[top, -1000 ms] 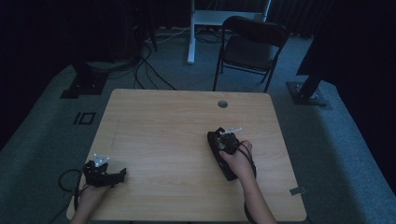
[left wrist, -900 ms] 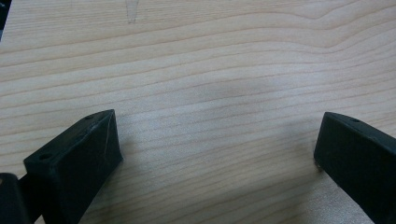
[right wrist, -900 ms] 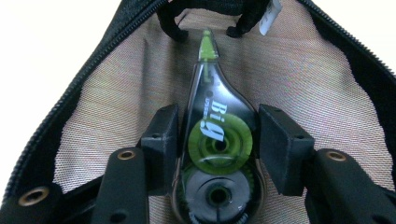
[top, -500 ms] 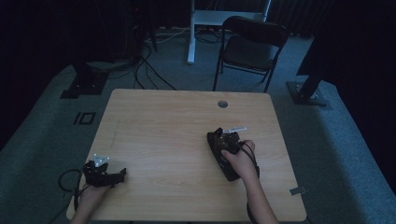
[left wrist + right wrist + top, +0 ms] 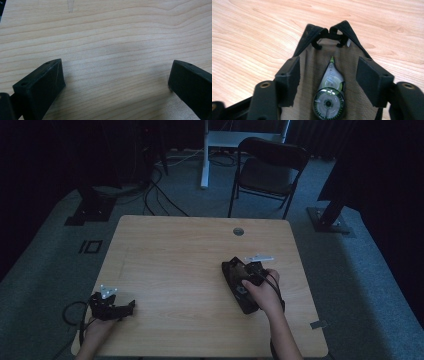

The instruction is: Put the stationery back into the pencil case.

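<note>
A black pouch [image 5: 322,37] with a tan lining lies open on the wooden table [image 5: 175,255], right of centre. Inside it rests a clear correction-tape dispenser [image 5: 329,92] with a green tip. My right gripper [image 5: 328,80] hovers over the pouch mouth, jaws open on either side of the dispenser and apart from it. In the high view a hand holds this gripper [image 5: 247,277] on the pouch [image 5: 231,270]. My left gripper [image 5: 117,307] rests near the table's front left corner; its jaws stand wide open over bare wood [image 5: 112,50].
A round cable hole [image 5: 238,231] sits near the table's far edge. Behind the table stand a black folding chair [image 5: 270,170] and a white desk leg [image 5: 205,155]. Cables and stand bases lie on the grey carpet.
The right hand and gripper have shifted slightly over the pouch. The left gripper has stayed put.
</note>
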`<state>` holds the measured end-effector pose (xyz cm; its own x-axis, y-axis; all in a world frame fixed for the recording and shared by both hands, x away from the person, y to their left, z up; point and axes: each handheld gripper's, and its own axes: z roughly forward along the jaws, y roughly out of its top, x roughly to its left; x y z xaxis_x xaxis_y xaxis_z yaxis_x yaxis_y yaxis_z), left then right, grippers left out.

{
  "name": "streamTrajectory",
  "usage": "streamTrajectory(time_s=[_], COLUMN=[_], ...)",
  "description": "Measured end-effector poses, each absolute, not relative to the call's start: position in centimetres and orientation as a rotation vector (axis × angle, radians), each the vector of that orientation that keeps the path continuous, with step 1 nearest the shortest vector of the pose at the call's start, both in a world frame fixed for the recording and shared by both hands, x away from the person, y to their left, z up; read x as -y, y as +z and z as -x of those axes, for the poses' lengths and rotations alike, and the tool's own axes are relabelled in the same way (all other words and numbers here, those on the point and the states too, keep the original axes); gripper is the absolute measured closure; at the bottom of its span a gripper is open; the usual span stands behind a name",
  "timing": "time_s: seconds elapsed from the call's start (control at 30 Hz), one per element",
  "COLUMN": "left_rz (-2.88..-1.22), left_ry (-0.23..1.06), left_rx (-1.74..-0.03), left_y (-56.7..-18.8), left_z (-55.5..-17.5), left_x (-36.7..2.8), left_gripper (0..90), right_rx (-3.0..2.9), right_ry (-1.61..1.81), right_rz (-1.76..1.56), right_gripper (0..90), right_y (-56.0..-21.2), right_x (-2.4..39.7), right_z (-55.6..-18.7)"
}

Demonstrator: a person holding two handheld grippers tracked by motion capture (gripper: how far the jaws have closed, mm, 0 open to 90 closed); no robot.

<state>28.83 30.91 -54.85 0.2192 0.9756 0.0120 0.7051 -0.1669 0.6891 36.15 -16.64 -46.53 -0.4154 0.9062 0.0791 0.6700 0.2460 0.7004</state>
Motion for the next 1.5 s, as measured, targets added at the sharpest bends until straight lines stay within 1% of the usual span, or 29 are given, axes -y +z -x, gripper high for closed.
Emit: streamTrajectory(time_s=[0.13, 0.2, 0.57, 0.77, 0.83, 1.03, 1.1, 1.33, 1.4, 1.5], left_rz=[-1.942, -1.942, -1.942, -1.942, -1.942, -1.942, -1.941, -1.944, -1.944, -1.944], left_ry=[0.631, 0.631, 0.631, 0.631, 0.631, 0.632, 0.632, 0.632, 0.632, 0.632], left_rx=[-1.546, -1.546, -1.546, -1.546, -1.546, -1.546, -1.546, -1.545, -1.545, -1.545], left_y=[-54.8, -54.8, -54.8, -54.8, -54.8, -54.8, -54.9, -54.8, -54.8, -54.8], left_z=[-28.8, -28.8, -28.8, -28.8, -28.8, -28.8, -28.8, -28.8, -28.8, -28.8], left_x=[-30.9, -30.9, -30.9, -30.9, -30.9, -30.9, -30.9, -30.9, -30.9, -30.9], left_gripper=[0.6, 0.6, 0.6, 0.6, 0.6, 0.6, 0.6, 0.6, 0.6, 0.6], right_rx=[-2.161, -2.142, -2.064, -2.002, -1.987, -1.97, -1.971, -1.945, -1.94, -1.937], right_ry=[1.007, 1.041, 1.093, 1.135, 1.144, 1.12, 1.106, 1.089, 1.074, 1.07], right_rz=[-1.435, -1.432, -1.388, -1.425, -1.446, -1.464, -1.501, -1.477, -1.482, -1.491], right_gripper=[33.8, 30.6, 29.8, 27.9, 26.0, 25.9, 23.4, 23.1, 20.3, 20.2], right_y=[-46.1, -45.9, -45.3, -44.9, -44.9, -45.3, -45.6, -46.6, -47.1, -47.7], right_x=[17.1, 17.4, 19.7, 21.1, 21.5, 23.1, 23.8, 25.5, 26.2, 26.8], right_z=[-35.5, -35.2, -33.9, -33.3, -33.1, -32.5, -32.3, -31.9, -31.6, -31.3])
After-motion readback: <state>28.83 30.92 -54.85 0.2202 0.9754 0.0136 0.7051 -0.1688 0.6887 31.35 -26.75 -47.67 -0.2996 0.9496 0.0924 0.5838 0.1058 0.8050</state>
